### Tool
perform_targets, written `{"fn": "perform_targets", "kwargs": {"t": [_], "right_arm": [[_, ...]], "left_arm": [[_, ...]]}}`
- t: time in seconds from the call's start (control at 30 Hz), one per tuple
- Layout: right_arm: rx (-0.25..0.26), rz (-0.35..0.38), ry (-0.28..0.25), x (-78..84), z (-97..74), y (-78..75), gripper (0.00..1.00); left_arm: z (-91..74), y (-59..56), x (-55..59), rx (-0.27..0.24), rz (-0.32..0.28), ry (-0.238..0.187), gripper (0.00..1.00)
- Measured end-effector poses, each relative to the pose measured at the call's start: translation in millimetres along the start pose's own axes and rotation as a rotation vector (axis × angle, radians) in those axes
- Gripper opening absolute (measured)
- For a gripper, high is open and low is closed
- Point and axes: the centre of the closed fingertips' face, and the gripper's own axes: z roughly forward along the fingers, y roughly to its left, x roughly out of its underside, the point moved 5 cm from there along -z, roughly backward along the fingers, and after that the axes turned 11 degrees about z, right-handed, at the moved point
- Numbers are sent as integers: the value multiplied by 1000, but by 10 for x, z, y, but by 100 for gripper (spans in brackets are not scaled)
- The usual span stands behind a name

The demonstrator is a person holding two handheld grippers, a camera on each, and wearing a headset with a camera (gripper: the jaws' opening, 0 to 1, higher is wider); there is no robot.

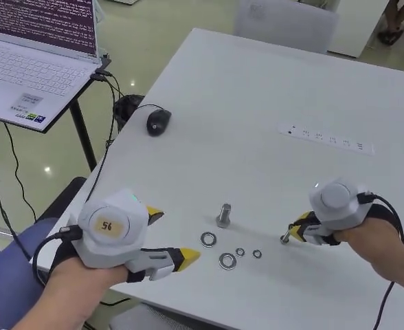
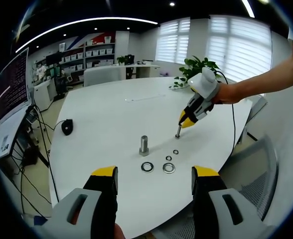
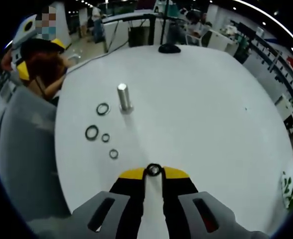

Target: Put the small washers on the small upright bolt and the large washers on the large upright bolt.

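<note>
The large bolt (image 1: 224,215) stands upright on the white table (image 1: 257,103). In front of it lie two large washers (image 1: 208,239) (image 1: 227,260) and two small washers (image 1: 240,252) (image 1: 257,254). My right gripper (image 1: 297,232) is shut on the small bolt (image 1: 284,238), which stands upright on the table to the right of the washers; in the right gripper view the bolt head (image 3: 154,170) sits between the yellow tips. My left gripper (image 1: 171,236) hovers open and holds nothing, near the front edge, left of the washers (image 2: 147,167) and large bolt (image 2: 144,145).
A black mouse (image 1: 158,122) lies at the table's left edge with its cable running off. A white power strip (image 1: 326,137) sits far right. A laptop (image 1: 30,62) stands on a side stand to the left. A chair (image 1: 284,24) is at the far end.
</note>
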Motion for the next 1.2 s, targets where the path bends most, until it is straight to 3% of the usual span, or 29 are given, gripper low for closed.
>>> {"fn": "perform_targets", "kwargs": {"t": [0.47, 0.97, 1.2], "right_arm": [[-10, -8, 27, 16, 75, 16, 13], [-15, 37, 86, 179, 387, 12, 13], [-9, 74, 80, 200, 442, -4, 14]], "left_arm": [[9, -19, 1, 5, 1, 2, 59], [-26, -27, 82, -3, -12, 21, 59], [-38, -30, 97, -10, -18, 28, 59]]}}
